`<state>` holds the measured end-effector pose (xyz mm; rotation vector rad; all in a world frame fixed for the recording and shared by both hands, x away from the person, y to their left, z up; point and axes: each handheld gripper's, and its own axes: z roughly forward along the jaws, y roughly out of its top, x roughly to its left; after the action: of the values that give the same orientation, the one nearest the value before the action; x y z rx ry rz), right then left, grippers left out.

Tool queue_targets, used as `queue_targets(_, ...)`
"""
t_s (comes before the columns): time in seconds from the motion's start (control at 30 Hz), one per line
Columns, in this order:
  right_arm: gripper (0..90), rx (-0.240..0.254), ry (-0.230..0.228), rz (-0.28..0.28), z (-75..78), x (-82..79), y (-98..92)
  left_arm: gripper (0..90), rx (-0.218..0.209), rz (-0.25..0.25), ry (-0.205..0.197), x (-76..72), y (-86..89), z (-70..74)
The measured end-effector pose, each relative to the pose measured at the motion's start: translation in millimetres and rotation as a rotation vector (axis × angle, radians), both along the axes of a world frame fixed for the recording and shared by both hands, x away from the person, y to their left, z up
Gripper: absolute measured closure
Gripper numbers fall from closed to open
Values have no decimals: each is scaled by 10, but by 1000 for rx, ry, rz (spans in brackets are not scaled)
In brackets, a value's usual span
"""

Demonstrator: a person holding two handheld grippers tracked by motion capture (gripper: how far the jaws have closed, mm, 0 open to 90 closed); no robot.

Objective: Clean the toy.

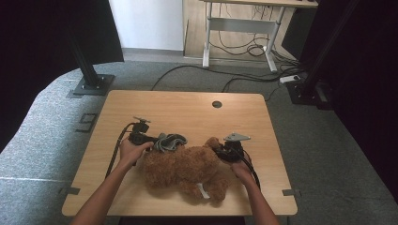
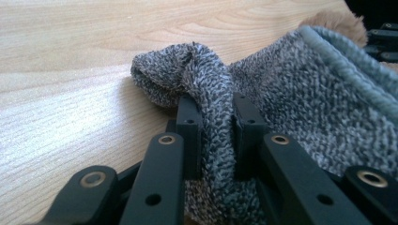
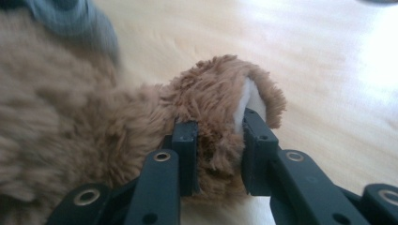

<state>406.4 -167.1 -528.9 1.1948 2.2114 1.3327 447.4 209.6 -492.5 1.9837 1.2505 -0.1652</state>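
Lying tabletop — one teddy bear (image 1: 183,169), one knit garment (image 1: 170,141).

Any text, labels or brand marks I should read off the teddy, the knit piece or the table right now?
No readable text anywhere.
White tag on the brown teddy bear: too small to tell whether it carries print.
Grey knit garment: no label or lettering shows.
Wooden table: bare, no markings.

Wooden table (image 1: 187,108), grey carpet (image 1: 42,126), desk (image 1: 244,23)
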Motion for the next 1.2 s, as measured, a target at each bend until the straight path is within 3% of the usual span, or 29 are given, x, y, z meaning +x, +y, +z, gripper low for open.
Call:
queue_targets(0.1, 725, 74, -34, -14, 80, 1, -11, 759, -39, -3, -7, 0, 35, 61)
queue_targets(0.3, 730, 141, -119, 9, 336, -67, 69, 760, -110, -15, -44, -54, 49, 255)
queue_targets(0.43, 730, 148, -161, 24, 461, -116, 106, 760, -126, -41, -84, -104, -22, 404)
queue_targets(0.57, 729, 148, -172, 28, 486, -141, 96, 761, -161, -78, -113, -154, -143, 562)
queue_targets(0.8, 728, 164, -181, 27, 457, -185, 88, 764, -287, -170, -122, -237, -417, 704)
queue_targets(0.97, 728, 136, -198, 27, 454, -214, 141, 765, -284, -213, -121, -208, -693, 719)
queue_targets(1.2, 728, 126, -193, 14, 420, -205, 158, 765, -296, -269, -87, -125, -1033, 685)
